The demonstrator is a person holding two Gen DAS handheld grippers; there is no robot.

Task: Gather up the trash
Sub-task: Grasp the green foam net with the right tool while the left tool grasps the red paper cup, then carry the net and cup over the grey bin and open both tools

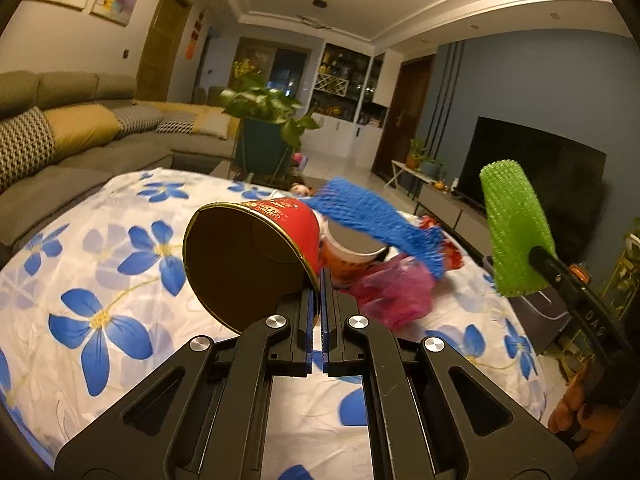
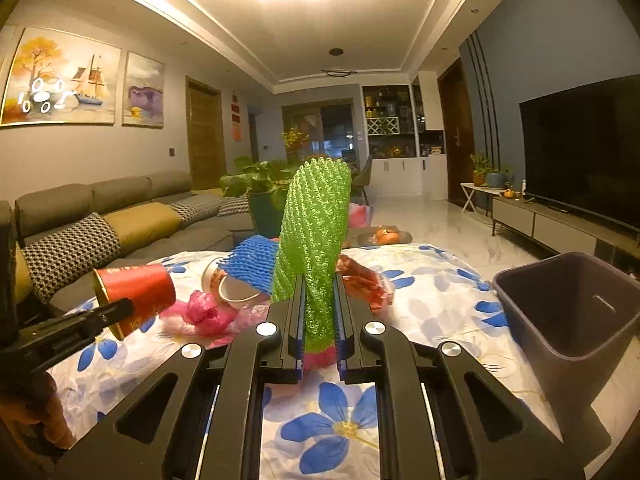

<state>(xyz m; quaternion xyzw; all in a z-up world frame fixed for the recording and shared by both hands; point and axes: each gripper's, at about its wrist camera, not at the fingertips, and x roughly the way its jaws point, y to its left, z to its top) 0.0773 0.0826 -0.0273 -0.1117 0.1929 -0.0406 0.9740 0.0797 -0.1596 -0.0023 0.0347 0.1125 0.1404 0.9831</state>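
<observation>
My left gripper [image 1: 320, 280] is shut on the rim of a red paper cup [image 1: 256, 252], which hangs tilted above the flowered tablecloth with its brown inside facing me. The same red cup [image 2: 138, 292] shows at the left of the right wrist view, pinched by the left gripper [image 2: 126, 306]. My right gripper [image 2: 318, 280] is shut on a green foam net sleeve [image 2: 314, 232] that stands upright between its fingers; the green sleeve [image 1: 516, 232] also appears at the right of the left wrist view. A blue foam net [image 1: 376, 220], a white cup [image 1: 348, 252] and a pink bag [image 1: 392, 292] lie on the table.
A dark plastic bin [image 2: 568, 312] stands open at the table's right edge. Red wrappers [image 2: 360, 280] lie behind the green sleeve. The table is covered by a white cloth with blue flowers [image 1: 100, 280]. A sofa [image 1: 80, 136] stands at the left, a TV [image 2: 580, 152] at the right, a potted plant [image 1: 272, 120] beyond.
</observation>
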